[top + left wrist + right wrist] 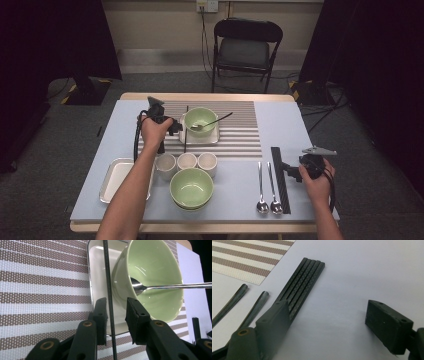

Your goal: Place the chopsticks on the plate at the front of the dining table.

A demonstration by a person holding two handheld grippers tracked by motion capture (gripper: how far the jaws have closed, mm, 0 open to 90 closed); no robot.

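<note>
A single thin black chopstick (184, 145) (109, 277) lies on the striped placemat (240, 130), along the left rim of a white square plate (214, 139) (96, 270). On that plate stands a green bowl (201, 117) (155, 270) with a spoon (220, 120) (175, 286) resting in it. My left gripper (176, 128) (116, 305) is open, its jaws straddling the chopstick with a gap on each side. My right gripper (289, 168) (327, 306) hovers wide open over the bare table, with a bundle of black chopsticks (281, 185) (304, 282) by its left jaw.
Two spoons (266, 187) (255, 307) lie left of the bundle. Three white cups (186, 161) stand in a row behind a second green bowl (191, 187) near the front edge. A white tray (112, 180) sits front left. A folding chair (245, 47) stands beyond the table.
</note>
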